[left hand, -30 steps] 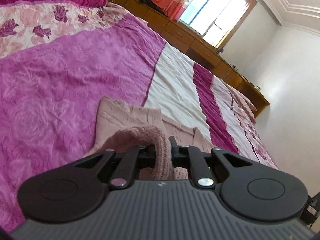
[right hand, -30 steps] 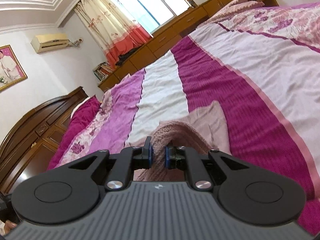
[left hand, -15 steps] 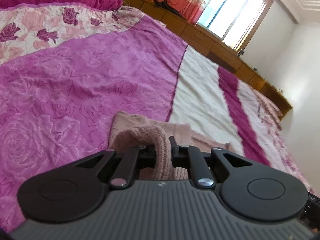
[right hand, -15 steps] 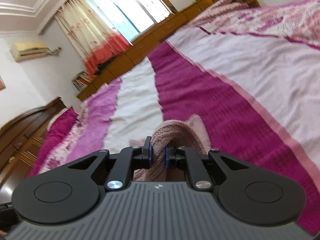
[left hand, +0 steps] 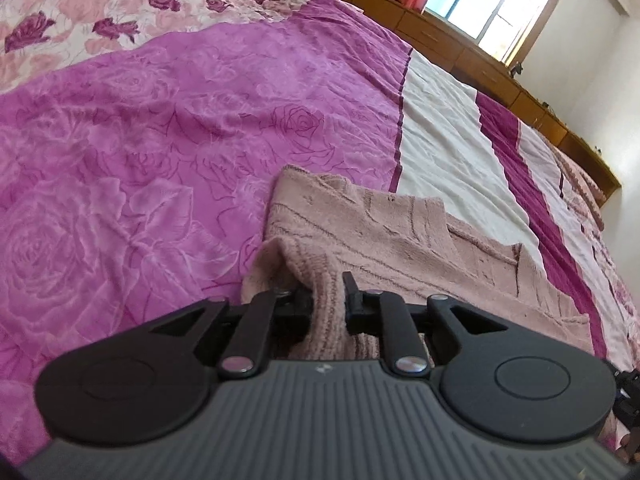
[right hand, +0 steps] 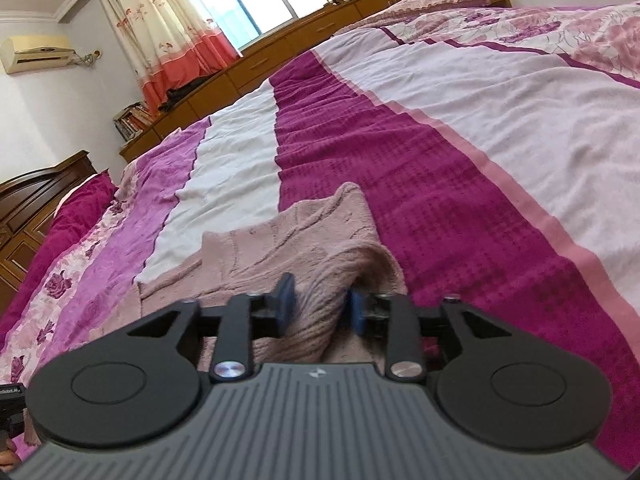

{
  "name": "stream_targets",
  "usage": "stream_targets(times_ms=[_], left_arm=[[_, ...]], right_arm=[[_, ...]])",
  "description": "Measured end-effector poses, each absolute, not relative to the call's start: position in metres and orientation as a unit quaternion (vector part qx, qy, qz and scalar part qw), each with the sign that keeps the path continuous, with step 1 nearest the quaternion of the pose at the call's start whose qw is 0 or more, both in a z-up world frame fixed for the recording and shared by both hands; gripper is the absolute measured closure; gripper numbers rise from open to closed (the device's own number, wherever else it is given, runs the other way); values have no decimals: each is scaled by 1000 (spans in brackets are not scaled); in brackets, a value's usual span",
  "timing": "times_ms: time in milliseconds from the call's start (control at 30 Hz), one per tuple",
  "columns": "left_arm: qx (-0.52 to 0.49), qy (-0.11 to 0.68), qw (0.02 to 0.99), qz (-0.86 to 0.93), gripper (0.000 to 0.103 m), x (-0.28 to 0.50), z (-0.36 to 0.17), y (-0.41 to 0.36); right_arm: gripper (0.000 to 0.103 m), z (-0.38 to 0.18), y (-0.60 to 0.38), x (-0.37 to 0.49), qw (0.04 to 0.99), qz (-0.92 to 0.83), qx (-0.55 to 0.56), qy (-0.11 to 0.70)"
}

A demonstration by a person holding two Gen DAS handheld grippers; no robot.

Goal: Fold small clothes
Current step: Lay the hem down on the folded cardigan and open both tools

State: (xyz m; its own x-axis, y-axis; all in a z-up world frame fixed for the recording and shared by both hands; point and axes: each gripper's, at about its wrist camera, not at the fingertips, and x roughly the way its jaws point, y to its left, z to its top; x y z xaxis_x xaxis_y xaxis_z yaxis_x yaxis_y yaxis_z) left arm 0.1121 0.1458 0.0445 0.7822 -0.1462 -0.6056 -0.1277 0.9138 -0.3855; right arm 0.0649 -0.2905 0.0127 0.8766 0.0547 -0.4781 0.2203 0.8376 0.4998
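Note:
A pink knitted garment (left hand: pixel 380 224) lies flat on the bedspread (left hand: pixel 160 120), with its near edge folded over toward me. In the left wrist view my left gripper (left hand: pixel 326 292) is opening; the ribbed hem still fills the narrow gap and touches both fingers. In the right wrist view the same garment (right hand: pixel 288 236) lies on the dark magenta stripe (right hand: pixel 440 184). My right gripper (right hand: pixel 320 300) is opening too. Its blue pads (right hand: pixel 286 300) stand apart from the bunched knit that lies loosely between them.
The bed stretches far ahead in pink, white and magenta stripes. A low wooden cabinet (right hand: pixel 280 60) runs under the window, with a curtain (right hand: pixel 168 40) beside it. A dark headboard (right hand: pixel 40 184) and a magenta pillow (right hand: pixel 76 208) are at the left.
Both grippers came down toward the bed with the folded edge, and the garment now lies flatter. The right jaws spread clearly off the knit; the left jaws widened a little.

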Motion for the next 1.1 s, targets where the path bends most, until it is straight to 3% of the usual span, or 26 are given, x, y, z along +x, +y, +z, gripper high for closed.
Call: stream_targets(times_ms=[100, 200, 700, 1100], left_arm=[[-191, 330, 924, 6, 71, 109, 52, 142], [-182, 330, 926, 7, 66, 102, 57, 141], [-148, 319, 936, 7, 64, 51, 73, 134], [-141, 322, 936, 15, 64, 39, 71, 132]], right_arm=[[50, 19, -288, 59, 926, -40, 286, 245], [43, 27, -286, 50, 926, -41, 285, 243], [42, 55, -279, -2, 931, -58, 273, 236], [42, 64, -216, 3, 952, -21, 155, 262]])
